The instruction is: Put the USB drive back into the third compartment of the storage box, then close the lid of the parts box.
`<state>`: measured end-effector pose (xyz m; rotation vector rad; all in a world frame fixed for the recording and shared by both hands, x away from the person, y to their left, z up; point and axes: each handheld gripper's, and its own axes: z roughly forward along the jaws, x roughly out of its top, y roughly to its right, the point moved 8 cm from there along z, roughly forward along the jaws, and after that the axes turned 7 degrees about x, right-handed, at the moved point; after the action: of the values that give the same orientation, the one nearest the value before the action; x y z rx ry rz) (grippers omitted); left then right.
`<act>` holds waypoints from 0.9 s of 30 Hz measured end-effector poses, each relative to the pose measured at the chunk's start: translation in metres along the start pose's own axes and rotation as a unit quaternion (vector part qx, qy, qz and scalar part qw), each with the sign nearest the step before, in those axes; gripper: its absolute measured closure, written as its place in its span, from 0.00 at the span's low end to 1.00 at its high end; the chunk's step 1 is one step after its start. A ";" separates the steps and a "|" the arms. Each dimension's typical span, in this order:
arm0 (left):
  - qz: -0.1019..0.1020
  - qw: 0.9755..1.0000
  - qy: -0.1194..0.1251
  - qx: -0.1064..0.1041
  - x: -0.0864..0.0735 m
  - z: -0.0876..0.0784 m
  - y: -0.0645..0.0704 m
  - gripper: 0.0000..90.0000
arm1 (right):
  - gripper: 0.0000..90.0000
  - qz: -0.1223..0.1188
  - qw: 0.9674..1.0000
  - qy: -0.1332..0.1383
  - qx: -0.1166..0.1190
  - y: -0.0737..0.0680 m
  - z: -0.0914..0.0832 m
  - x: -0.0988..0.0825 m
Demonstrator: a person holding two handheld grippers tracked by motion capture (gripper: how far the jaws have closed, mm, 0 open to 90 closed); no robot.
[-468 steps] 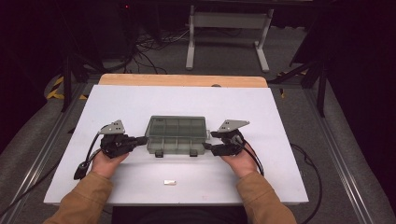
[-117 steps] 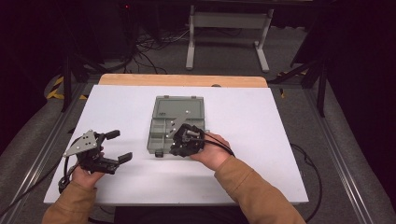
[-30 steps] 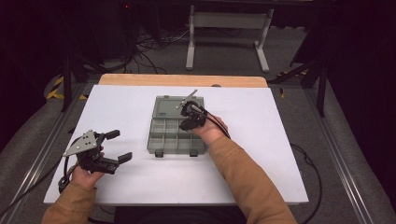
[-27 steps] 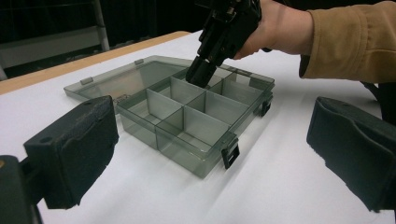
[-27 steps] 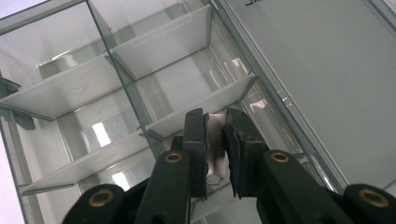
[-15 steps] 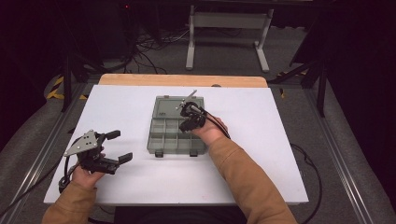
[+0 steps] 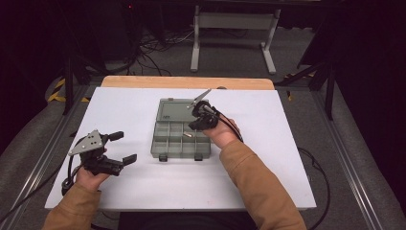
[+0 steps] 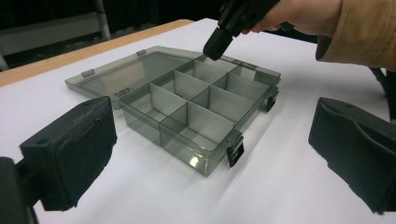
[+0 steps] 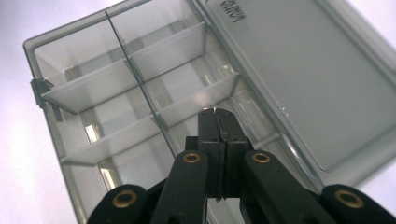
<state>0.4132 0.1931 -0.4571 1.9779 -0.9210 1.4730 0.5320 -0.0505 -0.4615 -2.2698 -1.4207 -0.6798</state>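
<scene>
The right gripper (image 9: 219, 140) is seen with its jaws brought together, pad against pad, having just closed, and nothing is visible between them. It is held just above the far right compartments of the compartment box (image 7: 165, 143), tips pointed down into the tray. The box lies directly below and slightly ahead of these jaws, so the coming move is judged to turn on a short vertical relation rather than a reach. The long axis of the box with its lid (image 7: 174, 109) folded open runs away from the person, toward the far edge of the table (image 7: 287, 143). The right hand is clearly the nearer one. The left gripper (image 7: 117, 148) is held well apart at the left of the table, its jaws spread wide and empty, aimed toward the box. A small pale part (image 7: 188, 134) lies in a middle compartment, just beside the right gripper. The box is of smoky translucent plastic, rigid and glossy, with thin upright dividers and two dark latches (image 8: 235, 152) at the near wall. The table surface is matt white.
</scene>
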 end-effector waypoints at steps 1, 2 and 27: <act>0.000 1.000 0.000 0.000 0.000 0.000 0.000 0.02 | 1.00 0.001 1.000 0.003 -0.002 0.001 -0.003 -0.001; -0.002 1.000 -0.004 -0.001 0.003 0.002 -0.001 0.02 | 1.00 0.002 1.000 0.008 -0.004 0.001 -0.009 -0.002; 0.016 0.987 -0.153 0.047 0.026 0.054 -0.047 0.95 | 1.00 0.030 0.998 0.039 -0.044 0.035 -0.051 -0.030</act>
<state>0.4872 0.1782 -0.4476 2.3135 -1.0270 1.2710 0.5425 -0.1146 -0.4393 -2.3157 -1.3053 -0.8173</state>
